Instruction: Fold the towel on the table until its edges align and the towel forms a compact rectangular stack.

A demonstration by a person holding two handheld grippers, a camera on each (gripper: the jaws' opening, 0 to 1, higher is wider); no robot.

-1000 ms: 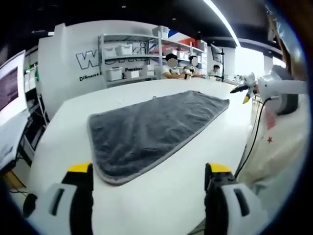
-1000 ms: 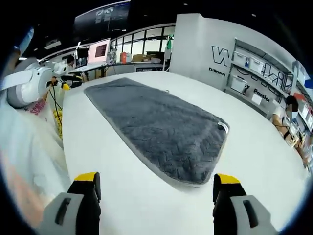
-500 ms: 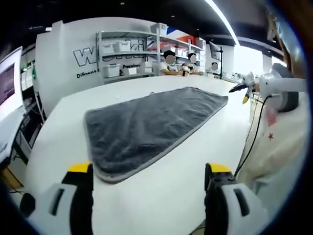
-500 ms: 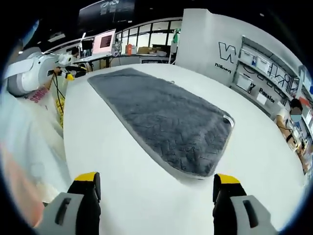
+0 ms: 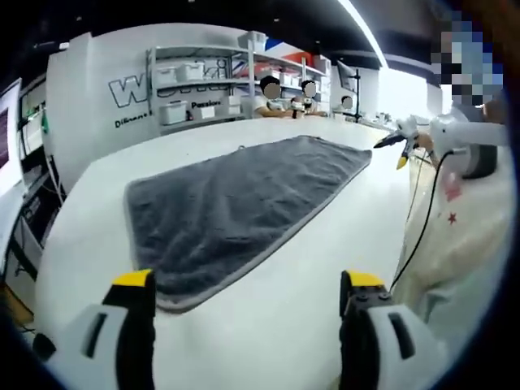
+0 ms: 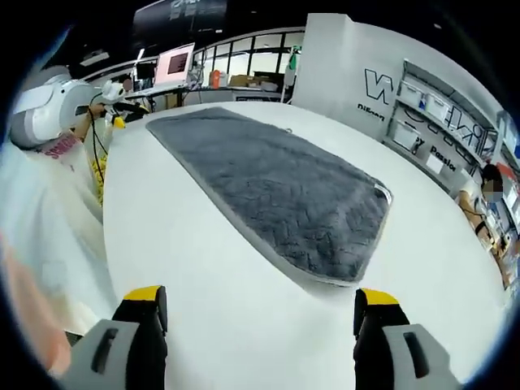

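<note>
Since a second ago our hands have shifted both views slightly, while the dark grey plush towel with pale trim has stayed flat and unfolded on the white table. Our left gripper and right gripper hover apart from it, jaws spread, gripping nothing.

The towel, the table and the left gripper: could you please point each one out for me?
towel (image 5: 236, 203), left gripper view, middle of its grey pile.
table (image 6: 195, 268), right gripper view, bare white top beside the towel.
left gripper (image 5: 248, 284), left gripper view, midway between its yellow fingertips.
</note>
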